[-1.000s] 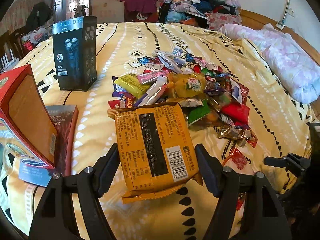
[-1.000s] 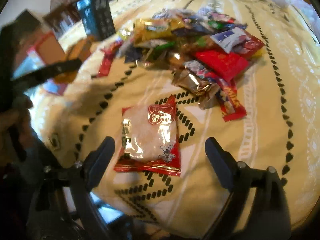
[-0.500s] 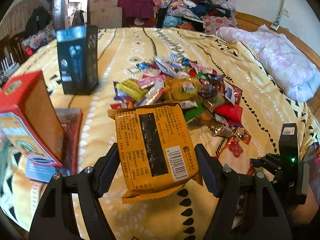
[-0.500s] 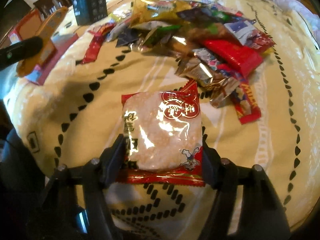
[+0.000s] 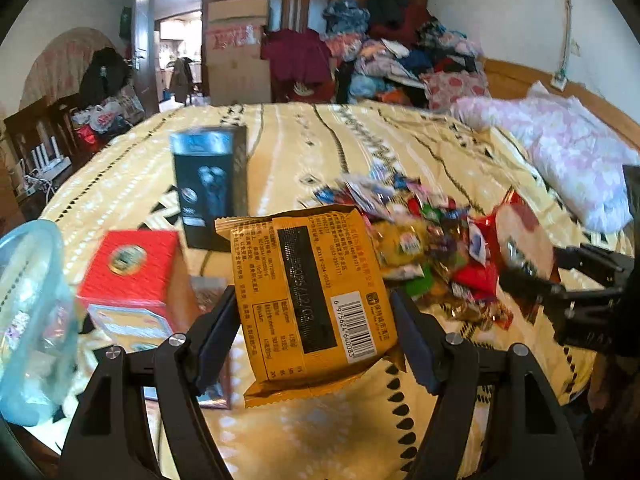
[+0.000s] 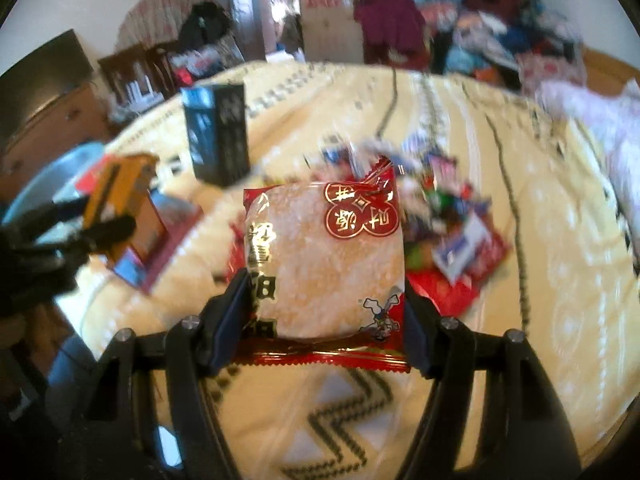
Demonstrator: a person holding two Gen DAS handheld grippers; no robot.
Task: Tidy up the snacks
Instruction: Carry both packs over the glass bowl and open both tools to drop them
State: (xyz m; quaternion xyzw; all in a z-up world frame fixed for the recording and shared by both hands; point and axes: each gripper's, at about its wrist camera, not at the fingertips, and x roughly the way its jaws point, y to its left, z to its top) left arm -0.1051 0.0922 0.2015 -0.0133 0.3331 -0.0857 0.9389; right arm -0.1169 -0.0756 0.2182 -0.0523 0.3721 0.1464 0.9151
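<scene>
Since half a second ago: right gripper (image 6: pixel 326 312) has come up off the bed with the red-edged clear-window packet holding a pale round cake (image 6: pixel 324 264). Earlier the packet lay flat on the cover between the closing fingers; now it hangs in the air, well above the yellow patterned bed cover (image 6: pixel 540 280), fingers pressed against both of its side edges. Left gripper (image 5: pixel 316 332) also higher, view swung leftward; it stays clamped on the flat orange foil snack packet with a barcode label (image 5: pixel 308 296), as it was a second ago.

Newly in left-wrist view at the left edge: a pale blue translucent plastic container (image 5: pixel 34 320), blurred, contents unclear. Just right of it the red cardboard box (image 5: pixel 132 276); behind that the upright black shaver box (image 5: pixel 210 184).

The heap of mixed bright snack wrappers (image 5: pixel 424 244) sits mid-bed, right of the orange packet, not visibly reduced.

Reading: both pickups done, both hands loaded, and both appear headed leftward. The blue container looks the likely drop point, though that is a guess. Most of the sorting remains.

Watch: strong motion blur in both views. The cake packet is gripped by its soft sides and could slip or crush if squeezed harder.
</scene>
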